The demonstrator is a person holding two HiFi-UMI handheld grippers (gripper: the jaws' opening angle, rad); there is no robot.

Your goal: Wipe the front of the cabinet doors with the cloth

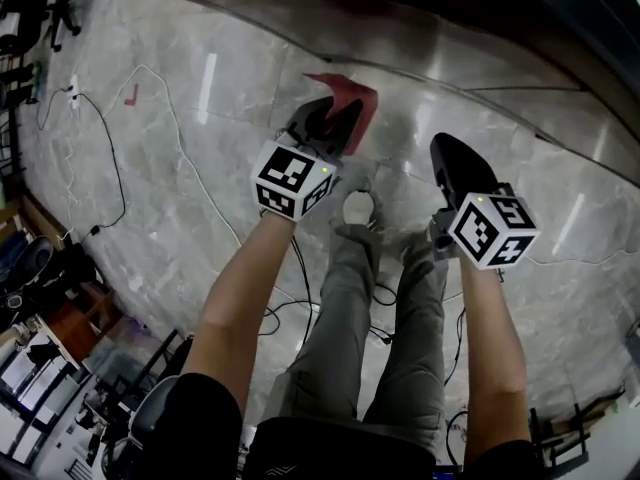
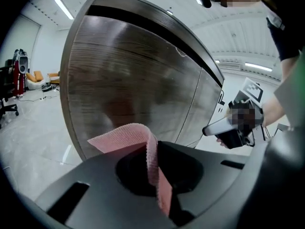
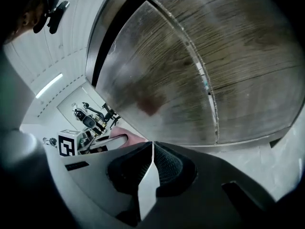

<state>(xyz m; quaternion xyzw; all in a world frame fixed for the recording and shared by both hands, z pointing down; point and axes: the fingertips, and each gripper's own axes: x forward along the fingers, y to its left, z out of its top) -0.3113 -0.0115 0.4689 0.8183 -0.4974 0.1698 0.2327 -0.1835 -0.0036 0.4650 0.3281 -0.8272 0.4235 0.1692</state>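
- Two grippers face the doors (image 2: 138,85): the left gripper (image 1: 328,118) has its jaws pinched on the cloth (image 2: 136,135), and the right gripper (image 1: 448,153) has its jaws closed on nothing.
- Cloth sits low, just before the doors; contact is unclear, so wiping seems about to start.
- Next: press it flat and sweep.
- Doors are glossy woodgrain; the marble floor (image 1: 180,148) before them carries cables (image 1: 110,158).
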